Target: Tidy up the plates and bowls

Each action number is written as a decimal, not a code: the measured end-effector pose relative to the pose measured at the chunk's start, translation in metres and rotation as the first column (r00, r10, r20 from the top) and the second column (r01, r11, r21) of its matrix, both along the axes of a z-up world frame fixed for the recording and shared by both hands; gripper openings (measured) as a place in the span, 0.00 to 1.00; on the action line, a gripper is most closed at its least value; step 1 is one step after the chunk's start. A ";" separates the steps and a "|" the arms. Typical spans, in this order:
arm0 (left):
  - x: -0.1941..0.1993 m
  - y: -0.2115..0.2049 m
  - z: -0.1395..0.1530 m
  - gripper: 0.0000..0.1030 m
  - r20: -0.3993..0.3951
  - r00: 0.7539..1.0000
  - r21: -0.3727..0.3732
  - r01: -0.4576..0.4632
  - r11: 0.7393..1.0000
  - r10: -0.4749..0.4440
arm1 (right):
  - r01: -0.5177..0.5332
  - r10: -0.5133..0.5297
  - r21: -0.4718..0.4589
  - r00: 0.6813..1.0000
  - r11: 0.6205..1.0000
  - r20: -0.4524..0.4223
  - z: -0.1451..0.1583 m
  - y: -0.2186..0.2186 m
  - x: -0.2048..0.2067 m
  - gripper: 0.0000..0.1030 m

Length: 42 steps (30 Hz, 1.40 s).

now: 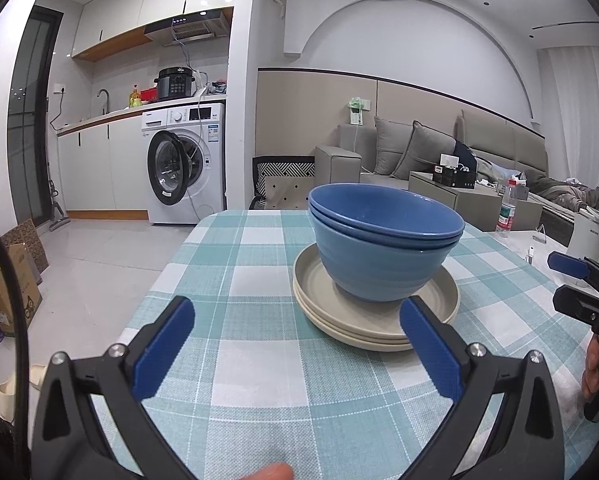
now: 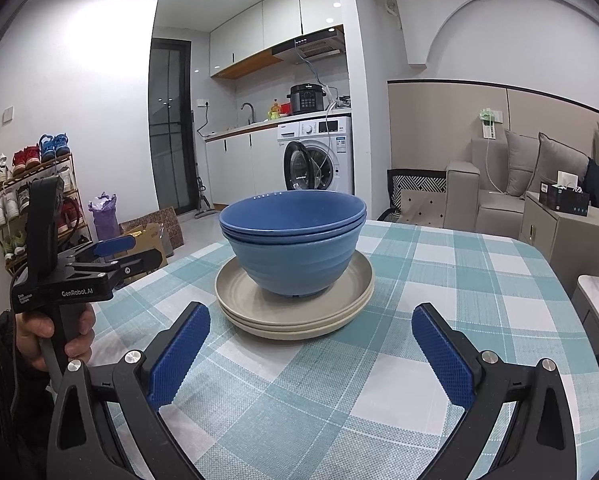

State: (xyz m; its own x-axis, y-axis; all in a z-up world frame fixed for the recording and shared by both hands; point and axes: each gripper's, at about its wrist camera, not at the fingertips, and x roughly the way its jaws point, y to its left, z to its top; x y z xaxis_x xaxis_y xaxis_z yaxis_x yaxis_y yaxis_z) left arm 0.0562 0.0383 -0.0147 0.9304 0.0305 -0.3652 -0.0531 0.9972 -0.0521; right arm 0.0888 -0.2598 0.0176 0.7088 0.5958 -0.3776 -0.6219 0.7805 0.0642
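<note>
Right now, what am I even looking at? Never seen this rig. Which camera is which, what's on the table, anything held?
No robot here: a person holds a two-finger tool in each hand, each with a fisheye camera looking along its blue fingers. One picture is from the left tool, the other from the right tool; each also shows the other tool off to its side. On the checked tablecloth sit nested blue bowls on stacked beige plates. Both tools are open and hold nothing, short of the stack.

Plate (image 2: pixel 235 288) count under the blue bowls (image 2: pixel 295 248) unclear, maybe three; bowls hide the plate centres and the table (image 1: pixel 259 380) behind.
</note>
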 end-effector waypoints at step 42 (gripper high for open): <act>-0.001 -0.001 0.002 1.00 0.004 1.000 0.005 0.005 1.000 -0.005 | 0.000 0.000 -0.001 1.000 1.000 0.001 0.000 0.001 -0.001 1.00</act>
